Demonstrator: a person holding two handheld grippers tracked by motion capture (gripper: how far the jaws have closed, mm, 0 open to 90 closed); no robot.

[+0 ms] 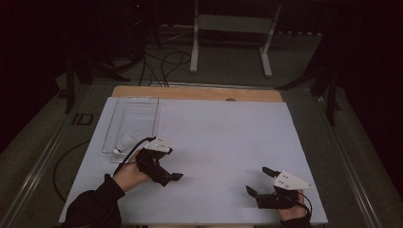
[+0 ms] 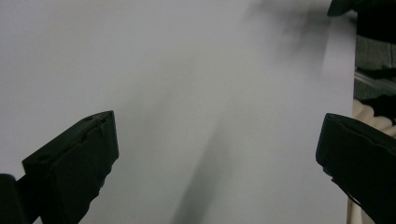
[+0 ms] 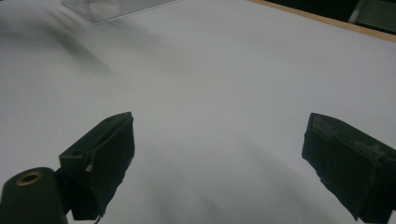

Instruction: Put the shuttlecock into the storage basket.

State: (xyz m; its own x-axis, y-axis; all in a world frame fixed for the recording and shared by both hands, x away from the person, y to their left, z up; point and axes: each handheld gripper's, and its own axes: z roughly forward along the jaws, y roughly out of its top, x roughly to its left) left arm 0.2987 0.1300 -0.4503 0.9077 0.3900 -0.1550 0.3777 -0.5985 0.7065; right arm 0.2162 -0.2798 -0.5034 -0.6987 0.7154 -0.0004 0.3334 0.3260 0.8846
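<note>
We see a white rectangular worktop [image 1: 228, 142] with a wooden strip along its far edge, and both hands work near its near edge. The left black hand-held gripper [image 1: 166, 176], with a grey three-cornered plate on top, is just beside the near end of a clear plastic rectangular tray [image 1: 135, 116], which lies along the left edge of the worktop and reaches toward the far left corner. Inside this tray, at its near end, lies a small white tube with a dark cap [image 1: 122, 145]; the left gripper is close to it but we do not see any touching. The person's left hand [image 1: 127, 175] holds this gripper, and a dark sleeve covers the forearm. In the left gripper view its two jaws stand wide apart, with nothing between them except the bare white surface. The right black hand-held gripper [image 1: 260, 183] is near the near right corner of the worktop, well apart from the tray and from the tube. In the right gripper view its jaws also stand wide apart and hold nothing, and the corner of the clear tray [image 3: 112, 7] appears far off at the top of that view.
</note>
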